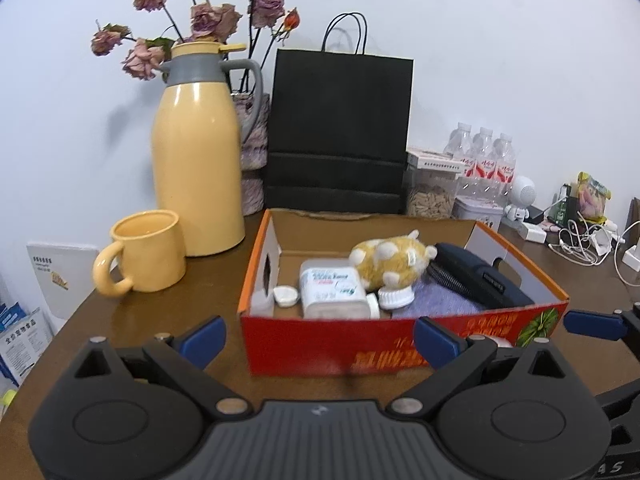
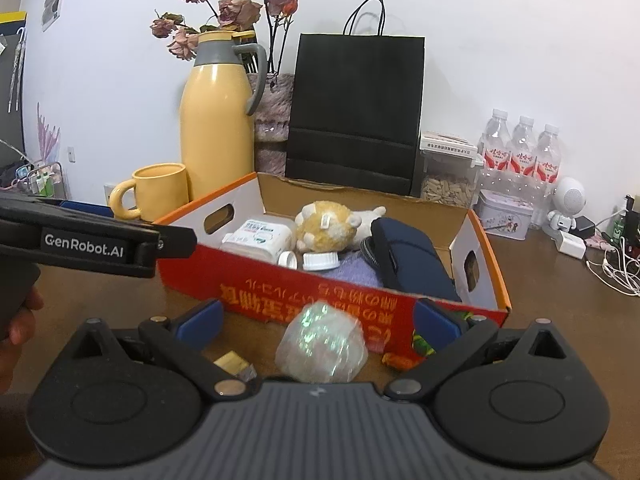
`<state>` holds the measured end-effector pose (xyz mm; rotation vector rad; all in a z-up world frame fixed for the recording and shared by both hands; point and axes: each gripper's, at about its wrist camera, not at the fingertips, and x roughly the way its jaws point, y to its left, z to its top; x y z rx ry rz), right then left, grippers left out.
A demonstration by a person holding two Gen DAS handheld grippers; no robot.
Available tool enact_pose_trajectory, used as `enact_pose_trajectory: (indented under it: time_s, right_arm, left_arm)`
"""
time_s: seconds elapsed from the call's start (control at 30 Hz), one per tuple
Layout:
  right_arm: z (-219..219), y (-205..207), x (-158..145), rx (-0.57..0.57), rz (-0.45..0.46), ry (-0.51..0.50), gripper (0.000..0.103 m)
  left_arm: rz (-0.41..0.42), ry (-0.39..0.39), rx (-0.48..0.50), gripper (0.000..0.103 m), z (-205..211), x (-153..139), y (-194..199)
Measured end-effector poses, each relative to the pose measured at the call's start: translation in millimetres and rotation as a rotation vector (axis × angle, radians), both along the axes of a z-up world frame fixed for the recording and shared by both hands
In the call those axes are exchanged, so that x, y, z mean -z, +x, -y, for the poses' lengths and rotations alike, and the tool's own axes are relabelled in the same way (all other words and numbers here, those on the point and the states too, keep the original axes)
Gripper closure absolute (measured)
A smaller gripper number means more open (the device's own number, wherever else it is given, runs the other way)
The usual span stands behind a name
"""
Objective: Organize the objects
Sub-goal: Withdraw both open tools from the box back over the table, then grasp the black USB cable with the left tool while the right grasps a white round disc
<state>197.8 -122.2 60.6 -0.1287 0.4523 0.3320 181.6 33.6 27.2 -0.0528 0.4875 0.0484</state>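
Since the crinkly clear bundle near the box looks light, soft and slippery, the wide-jawed right gripper should pinch its middle, while the left gripper waits, jaws wide.

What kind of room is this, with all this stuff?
Probably a lived-in room at home or a small office. A brown wooden table against a white wall holds a tall yellow thermos jug, a matching yellow ceramic mug, dried pink roses and tangled white charger cables.
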Motion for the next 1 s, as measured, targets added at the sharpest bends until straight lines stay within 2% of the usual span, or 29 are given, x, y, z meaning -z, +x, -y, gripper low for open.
enact_pose_trajectory:
  time_s: [0.43, 1.0]
  right_arm:
    - [1.3, -33.3, 2.3, -0.005, -0.008, -0.016, 0.000]
    - [14.5, -58.0, 14.8, -0.001, -0.053, -0.012, 0.000]
  left_arm:
    - [-0.040, 0.011, -0.034, 0.003, -12.5, 15.4, -35.7]
    - [-0.127, 0.039, -0.017, 0.002, -12.9, 33.6, -60.8]
